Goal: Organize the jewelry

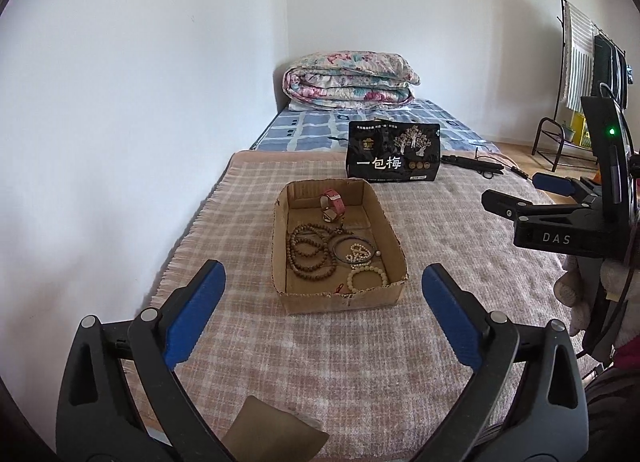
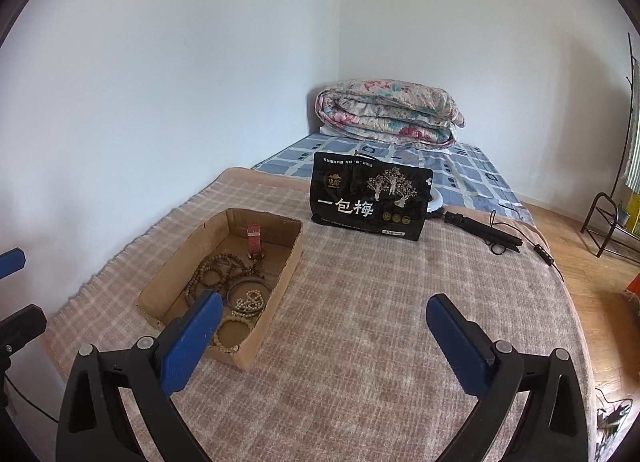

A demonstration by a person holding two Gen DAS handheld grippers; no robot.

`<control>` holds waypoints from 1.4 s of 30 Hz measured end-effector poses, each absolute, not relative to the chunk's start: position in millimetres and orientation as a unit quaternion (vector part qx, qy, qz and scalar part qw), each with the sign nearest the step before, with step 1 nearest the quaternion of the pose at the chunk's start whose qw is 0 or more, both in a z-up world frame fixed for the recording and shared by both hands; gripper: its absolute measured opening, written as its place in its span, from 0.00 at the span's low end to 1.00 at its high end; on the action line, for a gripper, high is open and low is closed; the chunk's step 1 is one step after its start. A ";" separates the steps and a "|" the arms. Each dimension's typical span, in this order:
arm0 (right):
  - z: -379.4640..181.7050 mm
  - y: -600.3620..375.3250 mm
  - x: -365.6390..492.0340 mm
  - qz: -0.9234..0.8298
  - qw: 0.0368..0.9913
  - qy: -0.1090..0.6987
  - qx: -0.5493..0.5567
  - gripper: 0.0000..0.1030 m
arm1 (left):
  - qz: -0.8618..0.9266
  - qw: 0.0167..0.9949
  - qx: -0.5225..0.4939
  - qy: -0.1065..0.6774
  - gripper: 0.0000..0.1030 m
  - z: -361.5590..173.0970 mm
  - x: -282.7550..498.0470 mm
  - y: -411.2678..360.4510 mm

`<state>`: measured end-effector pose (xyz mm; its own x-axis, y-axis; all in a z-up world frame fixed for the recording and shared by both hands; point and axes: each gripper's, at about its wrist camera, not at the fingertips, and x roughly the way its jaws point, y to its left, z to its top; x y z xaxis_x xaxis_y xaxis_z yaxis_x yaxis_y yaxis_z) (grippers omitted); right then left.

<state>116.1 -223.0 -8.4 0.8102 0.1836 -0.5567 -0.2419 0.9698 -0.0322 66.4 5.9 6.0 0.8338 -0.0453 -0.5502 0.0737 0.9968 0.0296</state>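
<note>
Both grippers, left gripper point(image 1: 323, 288) and right gripper point(image 2: 324, 314), stand wide apart, holding nothing.
Jewelry lies in the cardboard box point(image 1: 387, 218) mid-bed toward the wall-side edge; the right gripper's finger hides the box's near corner.

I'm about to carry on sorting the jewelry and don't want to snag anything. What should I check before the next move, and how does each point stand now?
1. Left gripper empty, jaws wide: ok.
2. Right gripper empty, jaws wide: ok.
3. Jewelry all inside the cardboard box, none seen on the blanket: ok.
4. Pieces lying apart: not ok. The brown bead strand overlaps the dark bangle, and a pale bead bracelet lies inside that bangle.
5. Pink watch free to lift: cannot tell; it leans at the far wall and its lower end meets the bead strand.
6. Box rim clear of both grippers: ok.
</note>
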 end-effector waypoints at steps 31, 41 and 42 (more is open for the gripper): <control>-10.2 -228.7 117.4 0.111 0.949 0.292 -0.037 1.00 | -0.014 0.958 0.036 0.285 1.00 15.2 64.4 6.0; -10.2 -228.9 118.4 0.112 0.949 0.294 -0.034 1.00 | -0.012 0.958 0.038 0.285 1.00 17.8 64.2 4.0; -10.2 -228.3 118.6 0.111 0.949 0.294 -0.034 1.00 | -0.012 0.958 0.038 0.285 1.00 17.8 64.4 4.1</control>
<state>118.6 -228.3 -10.2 0.8029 0.1911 -0.5647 -0.2310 0.9730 0.0009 64.4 4.1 17.8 0.8368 -0.0022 -0.5476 0.0451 0.9969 0.0649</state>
